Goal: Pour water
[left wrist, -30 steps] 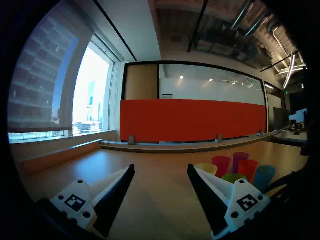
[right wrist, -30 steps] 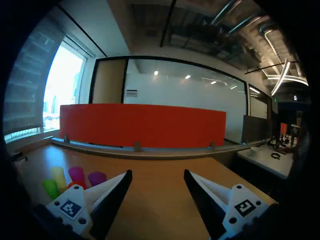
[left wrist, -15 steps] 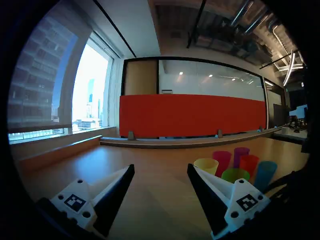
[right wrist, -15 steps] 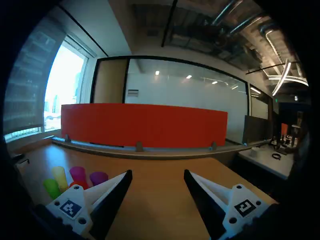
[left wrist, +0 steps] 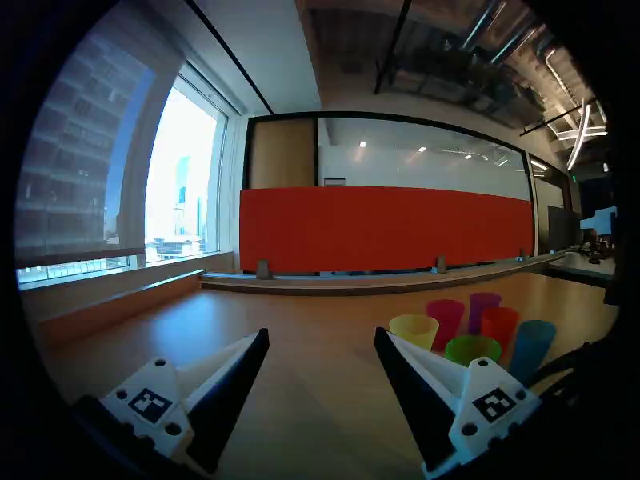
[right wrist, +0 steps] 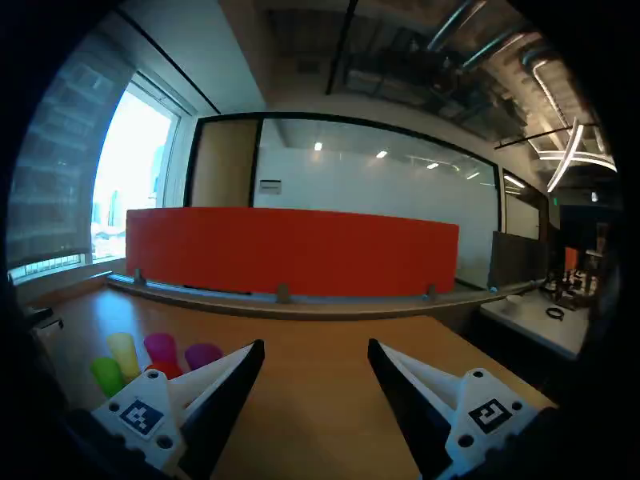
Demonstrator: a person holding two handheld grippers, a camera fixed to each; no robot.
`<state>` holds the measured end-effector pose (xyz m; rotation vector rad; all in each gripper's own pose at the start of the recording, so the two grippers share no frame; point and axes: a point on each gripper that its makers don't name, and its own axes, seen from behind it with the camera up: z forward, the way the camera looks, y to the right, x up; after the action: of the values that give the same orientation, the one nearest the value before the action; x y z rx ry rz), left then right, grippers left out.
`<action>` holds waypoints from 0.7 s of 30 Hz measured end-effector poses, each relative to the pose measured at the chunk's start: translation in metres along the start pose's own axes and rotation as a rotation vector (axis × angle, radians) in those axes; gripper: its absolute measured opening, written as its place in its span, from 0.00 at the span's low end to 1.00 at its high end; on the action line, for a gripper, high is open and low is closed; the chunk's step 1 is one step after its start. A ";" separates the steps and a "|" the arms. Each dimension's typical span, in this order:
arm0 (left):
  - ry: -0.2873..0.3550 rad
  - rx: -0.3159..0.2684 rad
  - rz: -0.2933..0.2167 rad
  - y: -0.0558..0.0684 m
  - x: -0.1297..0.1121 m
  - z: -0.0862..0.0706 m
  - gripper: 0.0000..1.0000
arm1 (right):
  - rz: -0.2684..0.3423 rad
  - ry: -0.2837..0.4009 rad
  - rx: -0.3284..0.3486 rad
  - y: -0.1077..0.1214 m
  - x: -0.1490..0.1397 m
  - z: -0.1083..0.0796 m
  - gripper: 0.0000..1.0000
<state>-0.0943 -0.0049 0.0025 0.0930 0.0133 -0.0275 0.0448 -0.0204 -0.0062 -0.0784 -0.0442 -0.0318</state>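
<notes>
We see the left gripper [left wrist: 321, 334] w/ jaws spread wide, gripping nothing, over the wood desk [left wrist: 320, 312] in front of the red partition [left wrist: 384, 228]. Only markings are b/w square tags on the fingers. The wall sign [left wrist: 334, 182] above the partition is too small to read. Cups [left wrist: 472, 350] bunch before the partition's right end, partly cut off by a finger. The right gripper [right wrist: 315, 346] is also agape & empty. In its view the cups sit below the partition's left end, red cup [right wrist: 164, 370] mostly hidden.
</notes>
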 end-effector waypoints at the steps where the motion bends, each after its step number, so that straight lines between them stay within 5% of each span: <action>1: 0.000 0.000 0.000 0.000 0.000 0.000 0.98 | 0.001 0.002 0.001 0.000 0.000 0.000 1.00; 21: -0.001 0.000 0.001 0.000 -0.001 -0.001 0.98 | 0.025 0.052 0.049 -0.002 -0.021 -0.010 1.00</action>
<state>-0.0951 -0.0045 0.0013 0.0933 0.0125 -0.0266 0.0239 -0.0227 -0.0168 -0.0292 0.0082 -0.0082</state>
